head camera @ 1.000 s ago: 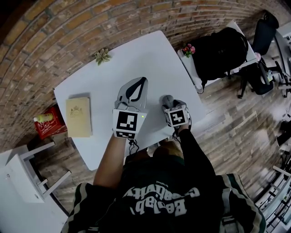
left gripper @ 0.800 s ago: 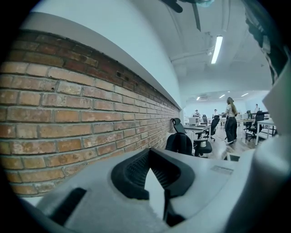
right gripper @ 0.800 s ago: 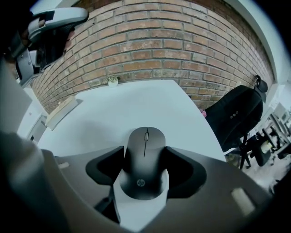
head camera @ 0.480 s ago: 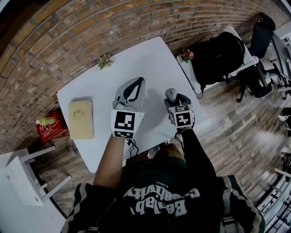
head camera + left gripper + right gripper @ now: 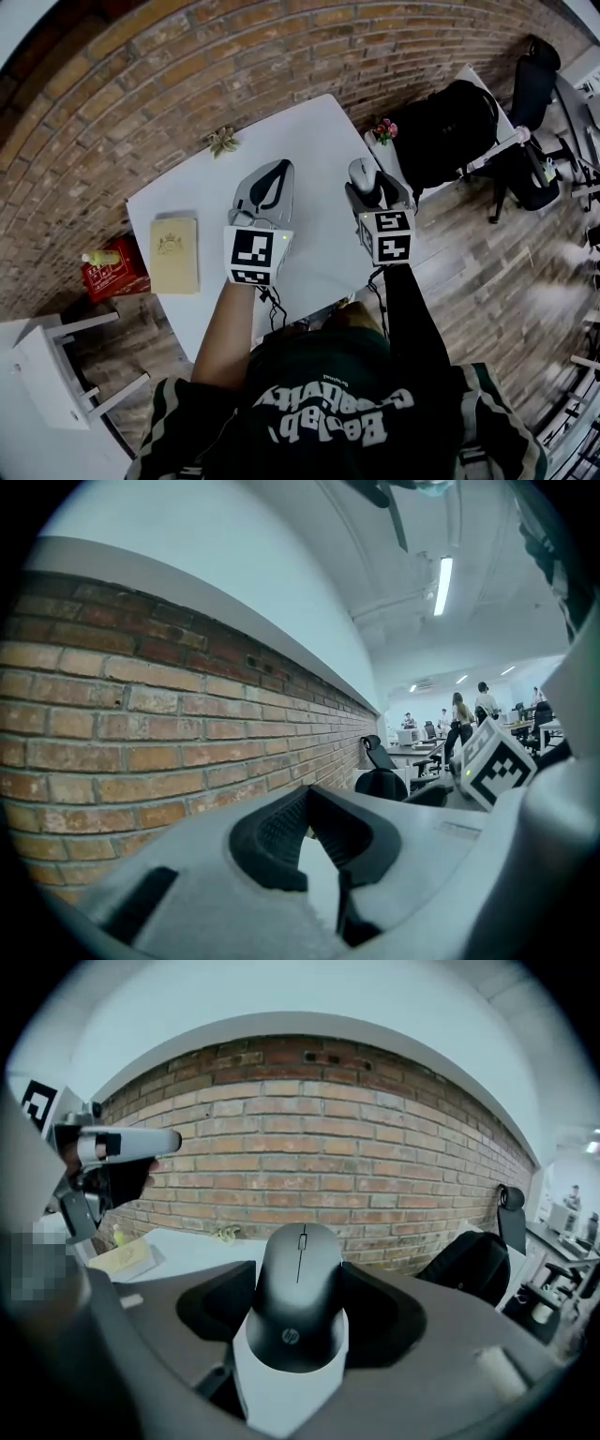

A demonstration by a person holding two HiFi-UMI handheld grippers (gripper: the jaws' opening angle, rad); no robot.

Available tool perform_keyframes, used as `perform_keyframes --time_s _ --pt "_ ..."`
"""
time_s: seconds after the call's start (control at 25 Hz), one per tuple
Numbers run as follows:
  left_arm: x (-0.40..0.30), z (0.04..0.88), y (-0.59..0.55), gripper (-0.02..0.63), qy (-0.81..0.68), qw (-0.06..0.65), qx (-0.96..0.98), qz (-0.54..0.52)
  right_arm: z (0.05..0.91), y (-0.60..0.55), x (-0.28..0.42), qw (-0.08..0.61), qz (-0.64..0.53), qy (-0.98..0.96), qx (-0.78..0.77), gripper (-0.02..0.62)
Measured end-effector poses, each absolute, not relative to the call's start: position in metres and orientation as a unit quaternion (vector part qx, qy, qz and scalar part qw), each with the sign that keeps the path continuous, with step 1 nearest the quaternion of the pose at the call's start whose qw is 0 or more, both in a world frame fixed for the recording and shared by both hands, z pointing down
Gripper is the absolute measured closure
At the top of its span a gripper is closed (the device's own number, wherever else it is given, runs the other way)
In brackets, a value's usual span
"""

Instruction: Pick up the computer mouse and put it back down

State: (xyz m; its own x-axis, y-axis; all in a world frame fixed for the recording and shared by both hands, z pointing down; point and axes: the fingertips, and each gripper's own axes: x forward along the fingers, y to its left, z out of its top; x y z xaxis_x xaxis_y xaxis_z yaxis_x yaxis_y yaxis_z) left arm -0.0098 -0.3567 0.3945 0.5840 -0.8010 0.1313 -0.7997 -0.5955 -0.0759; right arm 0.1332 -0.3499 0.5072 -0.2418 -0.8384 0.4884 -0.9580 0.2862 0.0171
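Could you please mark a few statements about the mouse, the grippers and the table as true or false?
1. The right gripper grips the black mouse. True.
2. The mouse rests on the white table. False: it is held above the table.
3. The left gripper holds a book. False: its jaws are empty, and the book lies on the table.
4. A small plant sits near the table's far edge. True.

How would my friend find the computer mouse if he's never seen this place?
Look at the white table by the brick wall. Near its right edge, the right gripper holds the mouse between its jaws. It's dark and rounded with a wheel on top, unlike the flat tan book and the little plant.
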Motion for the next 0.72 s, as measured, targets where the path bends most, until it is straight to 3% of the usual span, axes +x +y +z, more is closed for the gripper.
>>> perform_keyframes --time_s 0.72 --pt "-0.027 0.333 -0.353 0.6 0.481 0.044 -0.875 -0.039 0.332 -0.348 0.141 0.076 0.012 -0.801 0.594 0.293"
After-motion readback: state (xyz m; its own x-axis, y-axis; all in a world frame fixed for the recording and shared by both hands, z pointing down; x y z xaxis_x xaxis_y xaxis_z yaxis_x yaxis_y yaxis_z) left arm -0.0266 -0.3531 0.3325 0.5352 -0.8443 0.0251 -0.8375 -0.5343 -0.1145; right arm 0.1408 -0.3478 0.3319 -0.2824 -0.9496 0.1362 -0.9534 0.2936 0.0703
